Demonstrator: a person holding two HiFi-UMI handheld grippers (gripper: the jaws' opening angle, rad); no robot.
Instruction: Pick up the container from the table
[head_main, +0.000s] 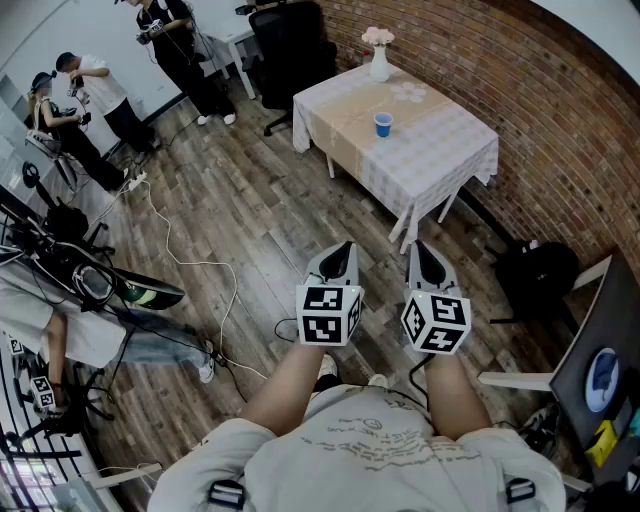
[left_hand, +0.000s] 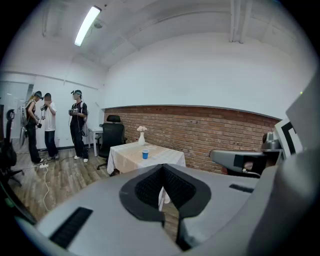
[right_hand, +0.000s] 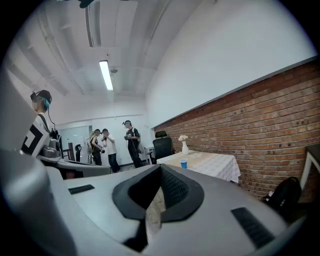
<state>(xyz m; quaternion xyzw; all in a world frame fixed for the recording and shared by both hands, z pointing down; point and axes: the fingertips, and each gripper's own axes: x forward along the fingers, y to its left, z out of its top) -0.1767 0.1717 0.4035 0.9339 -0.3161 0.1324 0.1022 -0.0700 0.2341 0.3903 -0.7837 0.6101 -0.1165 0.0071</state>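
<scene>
Container (head_main: 383, 124), a small blue cup with an open top, stands upright around the middle of the tabletop, clear of every edge and touching nothing else; what it holds cannot be made out. A white vase (head_main: 379, 62) with pale flowers in it stands at the far corner, well apart from the cup.

The table (head_main: 440, 150) is square and draped in a pale checked cloth that hangs over all its edges, with a beige strip across the part nearest the vase. One side runs close along the rough red brick wall (head_main: 520, 90); the other sides face the wooden plank floor (head_main: 260, 220), which lies open between the table's near corner and the person. A black office chair (head_main: 290, 45) stands beyond the far edge, and a black backpack (head_main: 535, 275) sits on the floor by the wall. A thin white cable (head_main: 190, 262) snakes over the planks to the left.

Both tools are held side by side over the floor, well short of the table. The left gripper (head_main: 340, 250) has its grey, ribbed-pad jaws pressed together with nothing between them. The right gripper (head_main: 422, 250) is likewise closed and empty.
</scene>
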